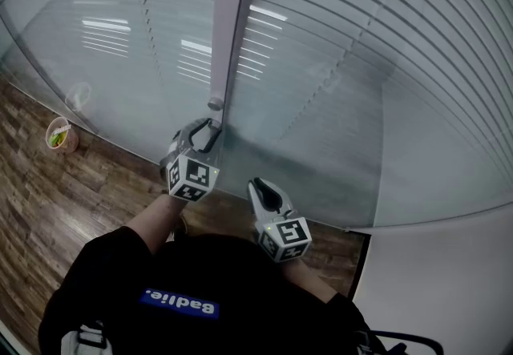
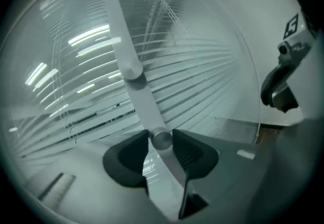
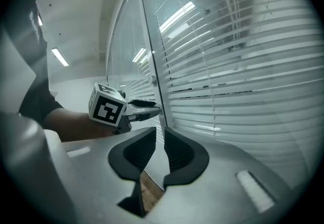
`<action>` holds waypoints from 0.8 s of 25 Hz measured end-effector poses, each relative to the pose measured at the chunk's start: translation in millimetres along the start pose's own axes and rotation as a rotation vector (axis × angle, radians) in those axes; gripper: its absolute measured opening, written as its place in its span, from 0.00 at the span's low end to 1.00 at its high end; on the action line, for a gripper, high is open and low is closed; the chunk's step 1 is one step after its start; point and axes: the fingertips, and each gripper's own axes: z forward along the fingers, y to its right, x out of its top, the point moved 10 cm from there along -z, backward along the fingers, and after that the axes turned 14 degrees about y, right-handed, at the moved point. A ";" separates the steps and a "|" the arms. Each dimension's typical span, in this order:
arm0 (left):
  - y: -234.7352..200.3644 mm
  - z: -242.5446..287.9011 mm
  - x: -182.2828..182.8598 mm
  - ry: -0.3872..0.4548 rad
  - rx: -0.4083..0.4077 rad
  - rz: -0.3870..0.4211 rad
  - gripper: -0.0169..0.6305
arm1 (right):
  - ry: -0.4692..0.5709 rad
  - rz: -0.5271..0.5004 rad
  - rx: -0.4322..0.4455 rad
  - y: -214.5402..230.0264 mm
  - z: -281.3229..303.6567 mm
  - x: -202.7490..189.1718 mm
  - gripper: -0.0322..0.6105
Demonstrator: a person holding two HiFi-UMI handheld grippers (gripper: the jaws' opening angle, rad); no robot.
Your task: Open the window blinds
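left gripper (image 2: 161, 143) clamps a small round silver metal knob (image 2: 162, 138) on the grey upright frame post (image 1: 232, 25). white horizontal slatted blinds (image 1: 401, 41) hang behind the glass. right gripper (image 3: 162, 142) is empty, jaws narrowly apart.

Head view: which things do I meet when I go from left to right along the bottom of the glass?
A small round cup with green contents → left claw, gripping the grey blind wand → right claw.

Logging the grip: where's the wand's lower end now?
The wand ends between the left gripper's jaws, low centre in its view, in front of the blinds.
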 end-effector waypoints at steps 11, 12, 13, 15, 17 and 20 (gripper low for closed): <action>-1.3 -0.4 -2.3 -0.001 0.003 -0.069 0.22 | 0.012 -0.005 -0.043 8.0 -8.7 -0.3 0.08; -3.1 -0.6 -2.9 0.007 0.008 -0.121 0.22 | 0.011 -0.002 -0.043 8.0 -8.8 0.0 0.08; -5.0 -0.8 -2.7 0.013 0.011 -0.164 0.22 | 0.010 -0.001 -0.043 7.8 -8.8 0.5 0.08; -9.4 -1.4 -0.3 0.023 0.017 -0.241 0.22 | 0.007 -0.002 -0.039 8.3 -8.5 0.5 0.08; -13.5 -2.2 -0.4 0.032 0.026 -0.351 0.22 | 0.006 -0.002 -0.038 9.0 -8.6 -0.4 0.08; -18.1 -3.8 -5.6 0.041 0.040 -0.554 0.22 | 0.010 0.003 -0.035 7.0 -8.9 1.0 0.08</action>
